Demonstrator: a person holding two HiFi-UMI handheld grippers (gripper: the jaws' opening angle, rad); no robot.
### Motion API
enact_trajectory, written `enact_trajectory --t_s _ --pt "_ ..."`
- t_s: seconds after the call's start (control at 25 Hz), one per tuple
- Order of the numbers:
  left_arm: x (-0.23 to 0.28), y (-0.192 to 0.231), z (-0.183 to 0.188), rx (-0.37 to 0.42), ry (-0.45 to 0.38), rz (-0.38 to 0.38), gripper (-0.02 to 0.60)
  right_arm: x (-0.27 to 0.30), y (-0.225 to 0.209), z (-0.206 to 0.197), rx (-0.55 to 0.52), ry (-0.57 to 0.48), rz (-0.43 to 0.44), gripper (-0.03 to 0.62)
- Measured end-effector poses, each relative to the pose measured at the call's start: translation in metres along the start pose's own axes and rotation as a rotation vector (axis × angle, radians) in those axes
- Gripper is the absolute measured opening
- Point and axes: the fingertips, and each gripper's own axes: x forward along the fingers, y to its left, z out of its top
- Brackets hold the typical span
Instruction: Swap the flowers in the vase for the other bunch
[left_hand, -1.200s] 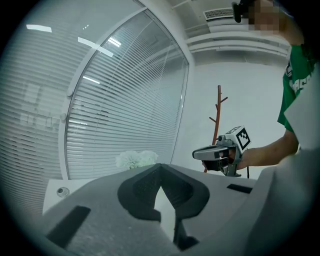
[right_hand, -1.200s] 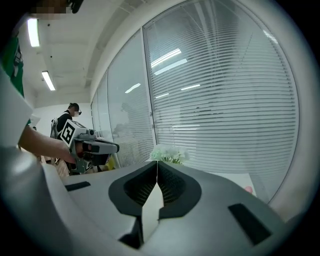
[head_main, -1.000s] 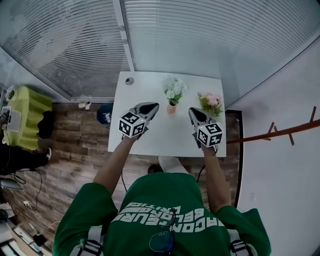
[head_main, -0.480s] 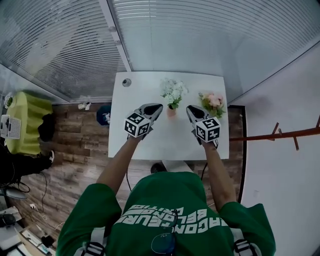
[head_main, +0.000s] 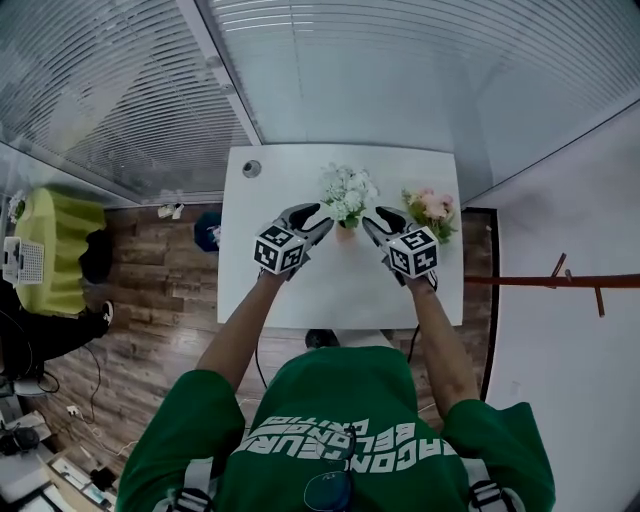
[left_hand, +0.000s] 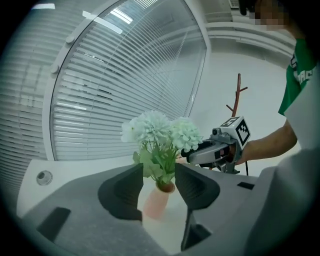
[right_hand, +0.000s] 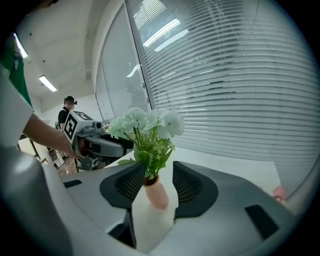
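Observation:
A small pink vase (head_main: 344, 229) with white flowers (head_main: 346, 187) stands at the middle back of the white table (head_main: 330, 285). A bunch of pink flowers (head_main: 431, 209) lies to its right. My left gripper (head_main: 318, 217) and right gripper (head_main: 370, 221) flank the vase from either side. Both sets of jaws are opening and nothing is pressed between them. In the left gripper view the vase (left_hand: 155, 201) shows through the gap of the left gripper (left_hand: 157, 187), just beyond the pads. The right gripper (right_hand: 152, 182) frames the vase (right_hand: 157, 195) the same way.
A round grommet (head_main: 251, 169) sits in the table's back left corner. Slatted glass walls (head_main: 330, 70) rise behind the table. A wooden coat stand (head_main: 560, 280) is at the right, a green seat (head_main: 55, 250) at the left on the wood floor.
Both grippers have moved forward and down towards the vase and closer together. Their jaws, shut before, now stand apart.

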Motion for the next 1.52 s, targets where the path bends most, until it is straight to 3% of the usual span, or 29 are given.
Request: enact_trajectory --t_s 0.12,0.32,0.72,0.96,1.16,1.32,1.52 --pt "0.007 0.001 -0.003 -0.005 0.017 -0.016 0.213 0.012 0.001 0.000 0.015 0.000 0.037 0.181" --pt "0.020 -0.003 -0.003 -0.011 0.033 -0.045 0.219 0.024 0.001 0.001 0.042 0.005 0.098 0.215" --pt "0.037 -0.003 -0.004 -0.012 0.060 -0.086 0.219 0.041 0.006 0.004 0.040 0.001 0.165 0.218" --pt "0.045 0.000 -0.004 -0.008 0.076 -0.087 0.216 0.045 0.003 0.003 0.048 0.008 0.199 0.172" --pt "0.051 -0.006 -0.001 0.008 0.083 -0.102 0.169 0.047 0.007 0.005 0.027 0.007 0.218 0.060" --pt "0.051 -0.012 -0.001 0.043 0.089 -0.100 0.108 0.046 0.010 0.006 0.003 0.010 0.223 0.041" --pt "0.051 -0.013 0.003 0.059 0.075 -0.083 0.079 0.043 0.010 0.007 -0.021 0.003 0.218 0.037"
